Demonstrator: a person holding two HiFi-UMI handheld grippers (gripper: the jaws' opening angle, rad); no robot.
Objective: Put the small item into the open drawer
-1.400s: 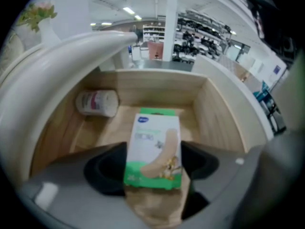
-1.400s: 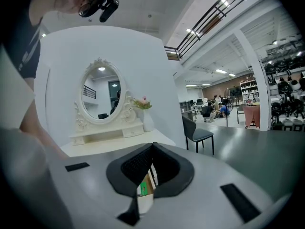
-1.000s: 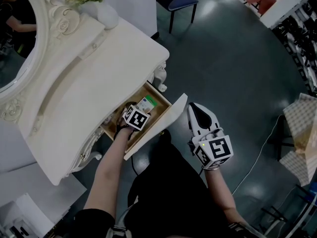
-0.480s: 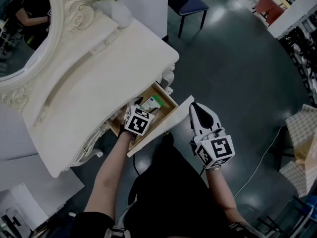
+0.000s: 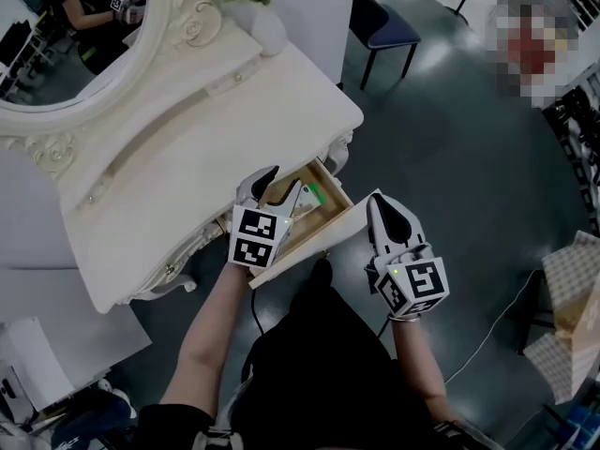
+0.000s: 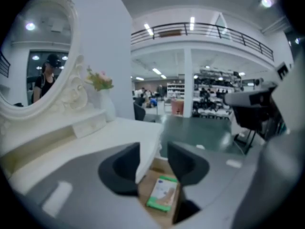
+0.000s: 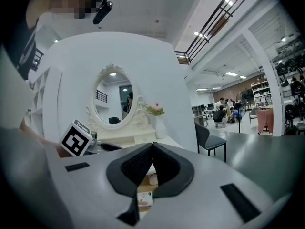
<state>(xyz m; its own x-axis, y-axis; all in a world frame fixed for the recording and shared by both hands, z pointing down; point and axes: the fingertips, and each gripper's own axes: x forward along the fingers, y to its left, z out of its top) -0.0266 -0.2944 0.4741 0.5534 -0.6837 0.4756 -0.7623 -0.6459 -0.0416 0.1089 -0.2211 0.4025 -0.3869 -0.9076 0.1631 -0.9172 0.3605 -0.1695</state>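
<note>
The small item, a green-and-white box, lies flat on the wooden floor of the open drawer of the white dressing table. My left gripper hovers just above the drawer's left part. Its jaws are closing, and nothing is between them. In the left gripper view the box lies below and beyond the left gripper. My right gripper is shut and empty, level with the drawer's front panel, to its right. In the right gripper view the box shows under the shut right gripper.
An oval mirror and a vase of flowers stand on the table's back. A blue chair stands on the dark floor beyond. The drawer's white front panel juts toward my legs.
My left gripper has risen out of the drawer, leaving the box inside, and its jaws have narrowed. The right gripper has stayed by the drawer front.
</note>
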